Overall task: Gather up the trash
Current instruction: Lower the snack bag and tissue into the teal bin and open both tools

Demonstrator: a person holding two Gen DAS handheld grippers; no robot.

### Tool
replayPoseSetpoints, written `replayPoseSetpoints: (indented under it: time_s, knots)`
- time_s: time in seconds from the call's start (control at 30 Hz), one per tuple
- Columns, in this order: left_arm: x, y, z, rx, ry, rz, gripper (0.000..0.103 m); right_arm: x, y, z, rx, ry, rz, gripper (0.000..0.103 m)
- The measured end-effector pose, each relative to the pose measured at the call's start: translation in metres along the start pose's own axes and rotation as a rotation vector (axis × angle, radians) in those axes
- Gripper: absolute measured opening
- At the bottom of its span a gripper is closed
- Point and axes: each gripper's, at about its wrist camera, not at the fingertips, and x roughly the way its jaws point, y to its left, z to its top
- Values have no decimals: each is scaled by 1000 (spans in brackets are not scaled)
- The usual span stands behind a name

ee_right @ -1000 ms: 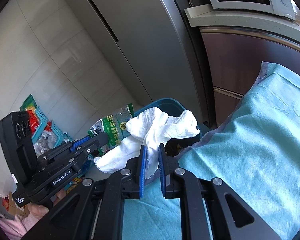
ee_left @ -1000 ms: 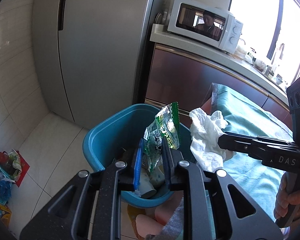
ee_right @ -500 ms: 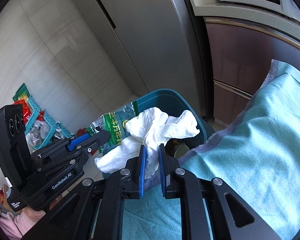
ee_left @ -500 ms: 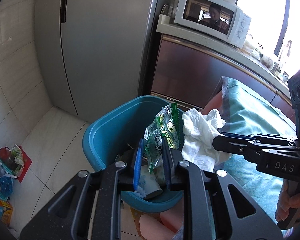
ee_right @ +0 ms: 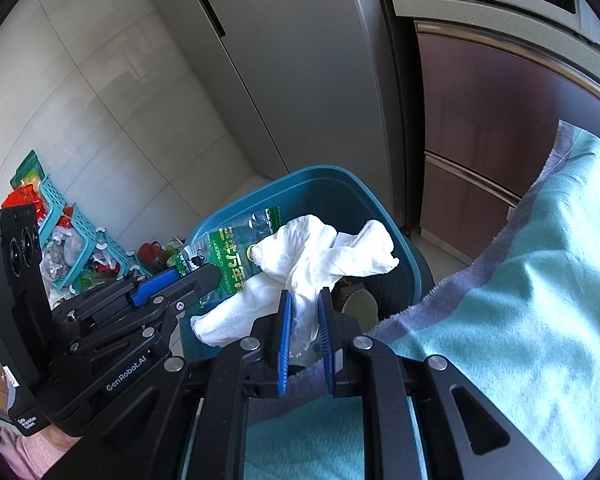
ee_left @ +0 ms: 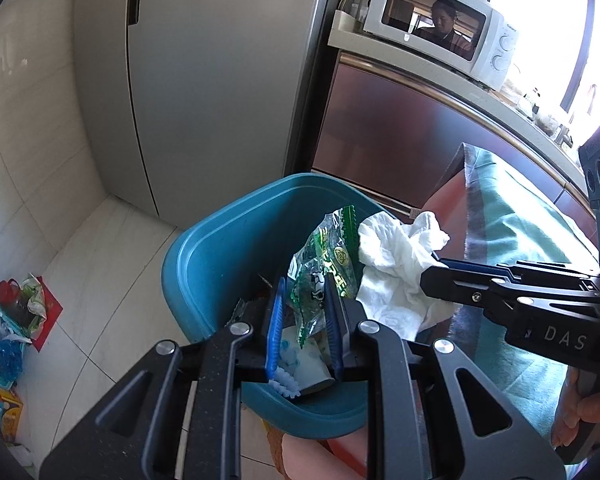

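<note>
Gripping a green-printed clear wrapper (ee_left: 327, 268), the left claw (ee_left: 305, 308) has its blue pads closed on the wrapper's lower part, and the wrapper stands up over the mouth of the teal trash bin (ee_left: 204, 264). Beneath the pads, inside the bin, lies a paper cup (ee_left: 304, 364) on its side. Just to the right, the right claw (ee_right: 303, 322) pinches a crumpled white tissue (ee_right: 324, 252), which spreads above the bin's opening and touches the wrapper. In the right wrist view the tissue hangs over the bin's near rim, next to the edge of a turquoise cloth (ee_right: 520, 320) that covers the bench. On the floor to the left, well apart from the bin, sits a turquoise basket (ee_right: 74, 240) with mixed colourful packets. Behind the bin rises a grey refrigerator (ee_left: 220, 80), and further right a white microwave (ee_left: 440, 20) rests on a counter above dark-brown cabinets.
</note>
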Motion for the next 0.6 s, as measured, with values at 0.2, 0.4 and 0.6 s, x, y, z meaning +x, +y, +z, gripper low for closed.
replayPoseSetpoints:
  time_s: [0.2,0.4,0.6]
  knots:
    - [13,0,0,-7,20,3,21,8,4,2,2,17,-12,16]
    - [28,7,-3,-33,69,5,21,12,7,5,3,19,-27,17]
    - [40,14,-9,-51,91,13,31,9,2,5,19,10,-24,24]
